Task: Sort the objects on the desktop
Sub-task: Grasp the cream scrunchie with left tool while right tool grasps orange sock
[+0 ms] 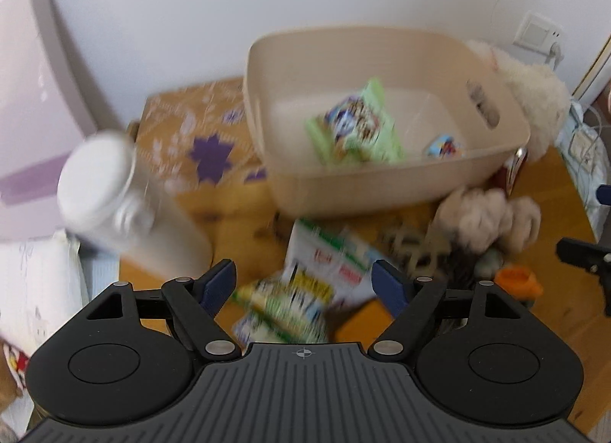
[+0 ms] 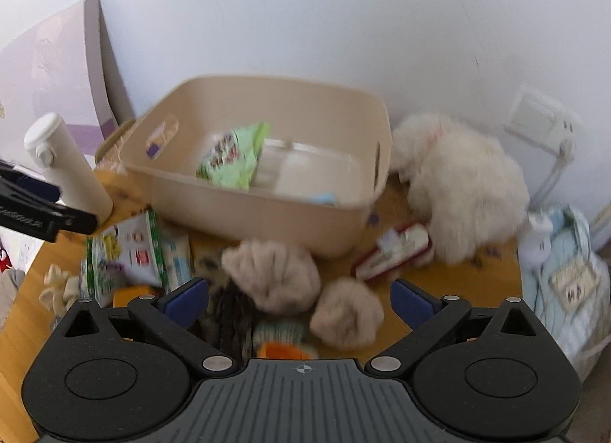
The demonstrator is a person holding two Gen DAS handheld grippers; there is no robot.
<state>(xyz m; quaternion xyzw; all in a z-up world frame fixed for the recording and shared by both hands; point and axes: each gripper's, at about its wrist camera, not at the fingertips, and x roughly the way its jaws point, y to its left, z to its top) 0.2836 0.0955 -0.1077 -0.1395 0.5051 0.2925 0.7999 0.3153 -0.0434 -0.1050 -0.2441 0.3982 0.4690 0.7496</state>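
A beige plastic bin [image 1: 263,130] [image 2: 259,214] stands on the wooden table against the wall. Inside it lie a green snack packet [image 1: 355,126] [image 2: 233,160] and a small blue packet [image 1: 443,147]. My left gripper [image 1: 304,284] is open above blurred green-and-white snack packets [image 1: 294,301] [image 2: 133,256] in front of the bin; nothing sits between its pads. My right gripper [image 2: 299,301] is open over two beige fluffy pieces [image 2: 271,275] [image 1: 488,214], a dark striped cloth [image 2: 229,313] and an orange item [image 2: 282,349], touching none of them.
A white bottle [image 1: 114,206] [image 2: 65,172] stands left of the bin. A white plush toy [image 2: 458,183] [image 1: 534,99] and a red-and-white box [image 2: 393,252] lie to the bin's right. A pale blue bag [image 2: 565,278] sits at the table's right edge.
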